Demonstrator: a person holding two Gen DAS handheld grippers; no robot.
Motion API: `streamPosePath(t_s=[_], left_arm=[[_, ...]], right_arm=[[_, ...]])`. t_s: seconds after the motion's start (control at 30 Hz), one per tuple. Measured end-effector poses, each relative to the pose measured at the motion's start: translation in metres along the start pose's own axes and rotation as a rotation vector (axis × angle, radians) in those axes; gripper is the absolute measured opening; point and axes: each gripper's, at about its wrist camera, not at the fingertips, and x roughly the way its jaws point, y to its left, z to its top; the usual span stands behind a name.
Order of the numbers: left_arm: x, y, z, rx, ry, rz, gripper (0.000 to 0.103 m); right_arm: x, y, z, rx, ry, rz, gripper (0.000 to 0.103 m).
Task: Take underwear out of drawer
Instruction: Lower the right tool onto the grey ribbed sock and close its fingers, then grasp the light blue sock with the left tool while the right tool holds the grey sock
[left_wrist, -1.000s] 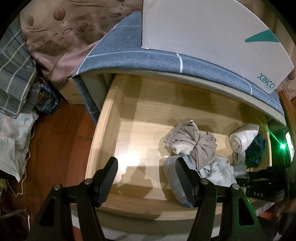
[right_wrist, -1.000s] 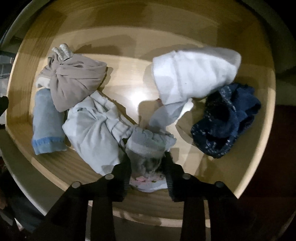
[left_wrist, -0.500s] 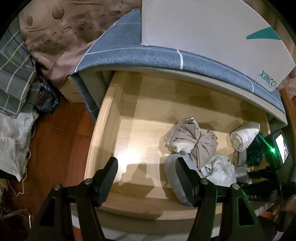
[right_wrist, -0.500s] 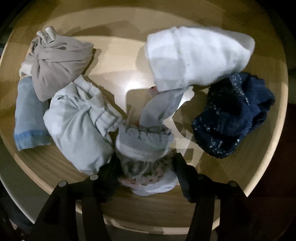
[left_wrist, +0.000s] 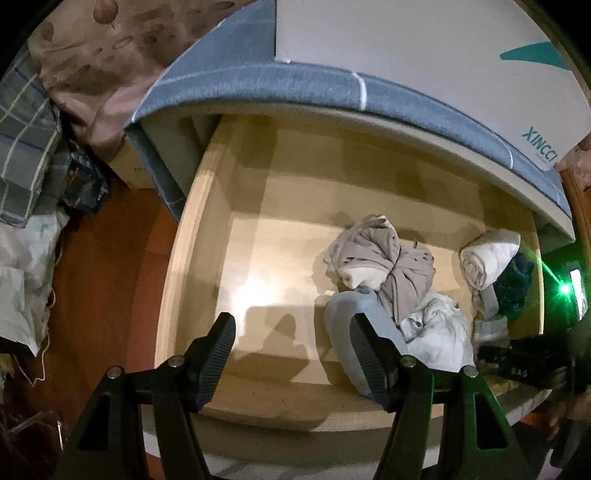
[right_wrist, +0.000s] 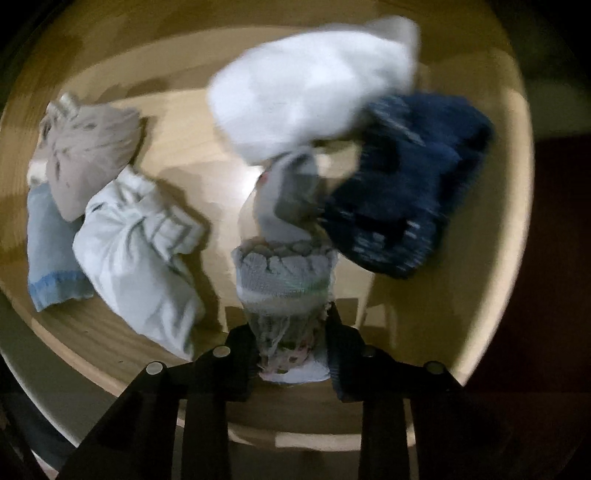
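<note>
To my left I note a red-brown wooden floor (left_wrist: 107, 266), a plaid cloth (left_wrist: 22, 147) heaped beside a leaf-print brown fabric (left_wrist: 107, 62), and ahead a white XINCCI-marked box (left_wrist: 424, 59) on a blue-grey mattress (left_wrist: 258, 85).

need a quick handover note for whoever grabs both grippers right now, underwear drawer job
Right gripper: jaws closing on the grey garment with frilled waistband, which sits between them, low in the drawer.
Left gripper: open, holding nothing, hovering above the light wooden drawer.
In the drawer: beige knotted bundle, pale blue folded piece, light mint crumpled garment, white roll, dark navy speckled piece.
Done: drawer open, first piece being pinched.
Left: lift it clear of the drawer. Nothing is out yet.
</note>
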Motion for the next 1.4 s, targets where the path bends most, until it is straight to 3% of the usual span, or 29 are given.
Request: streamPosePath(t_s=[0.23, 0.3, 0.5, 0.63, 0.93, 1.0, 1.13, 1.37, 1.4], left_arm=[[0.017, -0.002, 0.001, -0.001, 0.089, -0.004, 0.066], [0.019, -0.006, 0.001, 0.009, 0.113, 0.003, 0.066], [0.021, -0.021, 0.0, -0.04, 0.178, -0.098, 0.066], [0.021, -0.036, 0.004, -0.037, 0.178, -0.087, 0.066], [0.054, -0.066, 0.002, -0.009, 0.286, -0.041, 0.066], [0.064, -0.065, 0.001, 0.001, 0.307, 0.01, 0.066], [0.078, -0.057, 0.001, -0.006, 0.348, 0.027, 0.066], [0.08, -0.041, 0.002, 0.04, 0.33, 0.065, 0.065], [0.08, -0.04, 0.002, 0.048, 0.327, 0.066, 0.06]], right_arm=[[-0.003, -0.001, -0.009, 0.069, -0.023, 0.035, 0.026], [-0.012, -0.018, -0.011, 0.073, -0.032, 0.051, 0.026], [-0.008, -0.017, -0.013, 0.066, -0.032, 0.049, 0.026], [-0.015, -0.029, -0.013, 0.061, -0.033, 0.053, 0.026], [-0.021, -0.03, -0.012, 0.062, -0.031, 0.073, 0.027], [-0.023, -0.031, -0.01, 0.06, -0.029, 0.077, 0.027], [-0.021, -0.03, -0.009, 0.061, -0.027, 0.082, 0.028], [-0.018, -0.029, -0.006, 0.068, -0.022, 0.1, 0.028], [-0.017, -0.029, -0.006, 0.067, -0.022, 0.099, 0.028]])
